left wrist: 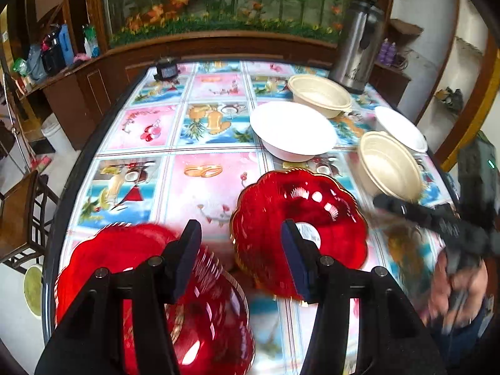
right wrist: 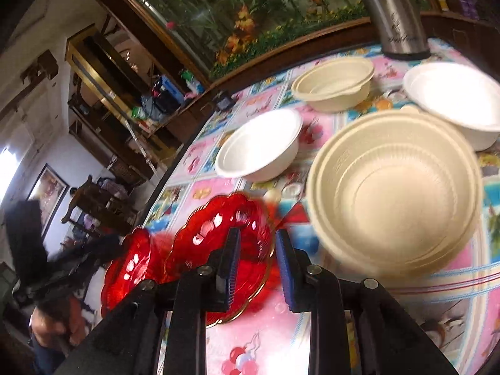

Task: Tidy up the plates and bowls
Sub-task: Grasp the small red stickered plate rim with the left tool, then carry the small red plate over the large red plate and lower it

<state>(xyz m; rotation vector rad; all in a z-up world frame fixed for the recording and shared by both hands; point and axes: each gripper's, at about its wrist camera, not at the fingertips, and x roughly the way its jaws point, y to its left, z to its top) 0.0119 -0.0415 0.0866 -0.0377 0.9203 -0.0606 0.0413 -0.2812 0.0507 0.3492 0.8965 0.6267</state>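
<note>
Two red scalloped glass plates lie on the patterned table. In the left wrist view my left gripper is open and empty; the near red plate lies under its left finger and the second red plate just beyond its right finger. In the right wrist view my right gripper is open and empty above the second red plate, with a cream bowl just right of it. Two white bowls and another cream bowl stand farther back.
A steel thermos stands at the table's far right corner and a small black device at the far left edge. A wooden cabinet with a flower display runs behind the table. A wooden chair stands to the left.
</note>
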